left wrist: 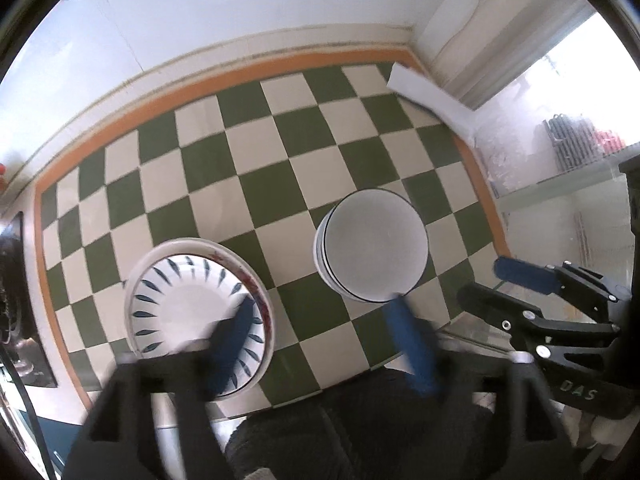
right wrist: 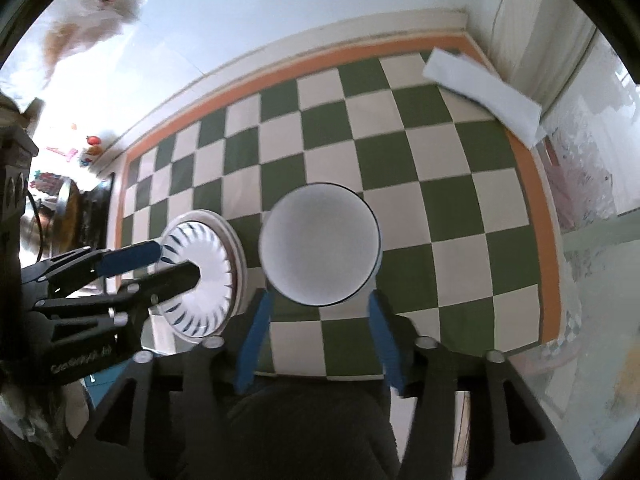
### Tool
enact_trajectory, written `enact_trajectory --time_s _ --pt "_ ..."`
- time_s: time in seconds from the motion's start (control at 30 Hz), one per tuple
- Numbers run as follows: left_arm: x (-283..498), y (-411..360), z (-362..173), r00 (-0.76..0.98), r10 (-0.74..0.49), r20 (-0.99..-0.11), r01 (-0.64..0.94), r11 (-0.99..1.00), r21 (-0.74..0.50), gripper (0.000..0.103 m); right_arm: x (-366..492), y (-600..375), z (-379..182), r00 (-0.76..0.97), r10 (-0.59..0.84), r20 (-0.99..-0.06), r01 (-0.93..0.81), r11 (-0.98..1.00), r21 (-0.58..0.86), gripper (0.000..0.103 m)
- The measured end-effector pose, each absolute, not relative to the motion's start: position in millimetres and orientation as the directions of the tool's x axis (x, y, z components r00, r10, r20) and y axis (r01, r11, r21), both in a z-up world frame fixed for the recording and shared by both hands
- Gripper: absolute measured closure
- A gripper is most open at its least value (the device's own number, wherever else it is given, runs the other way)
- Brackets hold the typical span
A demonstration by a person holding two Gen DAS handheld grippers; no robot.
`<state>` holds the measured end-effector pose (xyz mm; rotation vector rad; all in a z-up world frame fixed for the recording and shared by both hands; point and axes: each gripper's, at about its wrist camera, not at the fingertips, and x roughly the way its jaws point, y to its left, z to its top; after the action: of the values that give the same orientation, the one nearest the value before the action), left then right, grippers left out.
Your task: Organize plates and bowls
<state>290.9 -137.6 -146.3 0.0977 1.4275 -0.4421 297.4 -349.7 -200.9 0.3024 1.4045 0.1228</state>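
Observation:
A stack of plates (left wrist: 192,300), the top one white with blue leaf marks, lies at the near left of the green-and-cream checked cloth (left wrist: 280,152); it also shows in the right wrist view (right wrist: 200,276). A stack of white bowls (left wrist: 372,248) with a thin dark rim stands to its right, and fills the middle of the right wrist view (right wrist: 320,244). My left gripper (left wrist: 320,304) is open, one finger over the plate, the other at the bowls' near edge. My right gripper (right wrist: 318,300) is open, its blue fingers either side of the bowls' near edge.
A folded white cloth (left wrist: 432,96) lies at the far right corner of the checked cloth, by the wall. An orange border (left wrist: 248,76) edges the cloth. A glass surface and shelves (left wrist: 576,184) stand to the right. Clutter sits at the left (right wrist: 60,184).

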Motion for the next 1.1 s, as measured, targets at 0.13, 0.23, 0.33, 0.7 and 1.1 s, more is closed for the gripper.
enact_trajectory --time_s 0.13,0.23,0.33,0.7,1.1 --pt "284 -125 -123 0.113 -0.259 -0.959 0.343 0.916 -0.207 0.018 287 -343 -174 0.203 0.235 -0.951 0.075 0.964 0.254 0.024" --pt "280 -117 -110 0.137 -0.271 -0.953 0.334 0.918 -0.213 0.018 280 -341 -161 0.215 0.231 -0.949 0.064 0.966 0.249 0.022" --pt "276 -110 -102 0.139 -0.283 -0.949 0.325 0.918 -0.227 0.018 273 -338 -148 0.232 0.222 -0.947 0.055 0.969 0.24 0.02" --pt "269 -97 -101 0.128 -0.296 -0.947 0.303 0.921 -0.247 0.018 264 -343 -132 0.274 0.22 -0.936 0.098 0.962 0.254 0.018" --pt "309 -104 -162 0.002 -0.412 -0.911 0.177 0.897 -0.405 0.018 283 -372 -192 0.252 0.278 -0.927 0.222 0.916 0.335 0.018"
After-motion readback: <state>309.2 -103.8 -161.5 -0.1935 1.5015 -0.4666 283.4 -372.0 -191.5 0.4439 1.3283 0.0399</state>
